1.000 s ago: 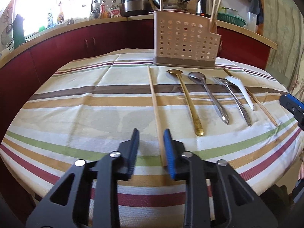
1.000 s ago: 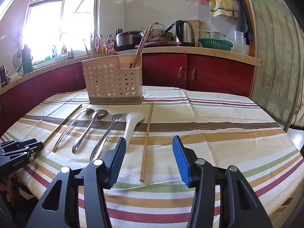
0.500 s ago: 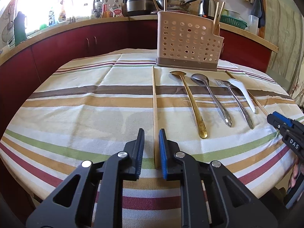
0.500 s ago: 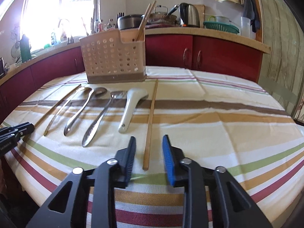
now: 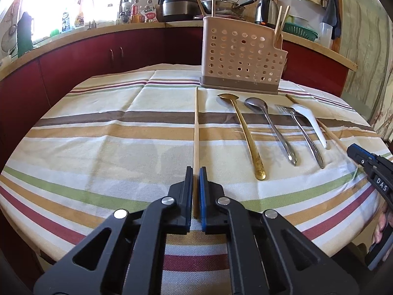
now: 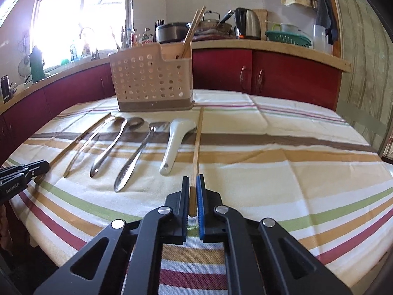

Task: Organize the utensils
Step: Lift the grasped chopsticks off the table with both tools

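a: starting at the left edge of the row — the left gripper (image 5: 196, 191) has just been closing, and its jaws are now pinched on the near end of the left chopstick (image 5: 196, 132), which lies flat on the striped tablecloth (image 5: 98, 127) and points toward the utensil caddy (image 5: 242, 56).

b: so the grip is right at the tip. i'd raise that end slowly and let the far end trail off the cloth, because a long thin stick held at one end will want to swing or pivot.

a: next along, untouched: the gold spoon (image 5: 248, 135), the steel spoon (image 5: 275, 130), the fork (image 5: 303, 135) and the white spoon (image 5: 310, 123), side by side, bowls toward the caddy.

b: keep both sticks from sweeping across them when they come up.

a: at the right end, the right gripper (image 6: 193, 196) has also just been closing — it now holds the near end of the right chopstick (image 6: 197, 147), just beside the white spoon's handle.

b: that one is close, so lift straight up before turning. chopsticks already stand in the caddy's right-hand compartment, so i'd judge both belong there — tip each one upright above the rim, then lower it in rather than dropping it.
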A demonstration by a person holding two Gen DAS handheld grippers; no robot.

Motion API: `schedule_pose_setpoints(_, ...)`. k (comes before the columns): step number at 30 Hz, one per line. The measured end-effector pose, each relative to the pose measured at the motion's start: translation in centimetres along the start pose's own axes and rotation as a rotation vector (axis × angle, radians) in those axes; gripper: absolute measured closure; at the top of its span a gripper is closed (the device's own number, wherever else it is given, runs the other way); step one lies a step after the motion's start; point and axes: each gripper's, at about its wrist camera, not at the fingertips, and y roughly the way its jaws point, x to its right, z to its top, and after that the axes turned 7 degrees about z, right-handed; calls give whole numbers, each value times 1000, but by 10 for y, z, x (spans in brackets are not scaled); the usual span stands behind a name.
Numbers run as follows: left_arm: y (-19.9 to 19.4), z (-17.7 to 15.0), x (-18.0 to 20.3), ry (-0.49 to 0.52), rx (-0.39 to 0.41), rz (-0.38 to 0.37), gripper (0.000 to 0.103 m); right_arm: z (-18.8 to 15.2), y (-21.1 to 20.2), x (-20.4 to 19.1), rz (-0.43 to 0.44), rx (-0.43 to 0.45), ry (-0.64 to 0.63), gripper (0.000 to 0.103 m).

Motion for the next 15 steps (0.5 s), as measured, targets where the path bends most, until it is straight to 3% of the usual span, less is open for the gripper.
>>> schedule_pose_setpoints(15, -10, 8, -7, -12, 38, 10, 97, 12, -18, 0, -6, 84, -3, 97)
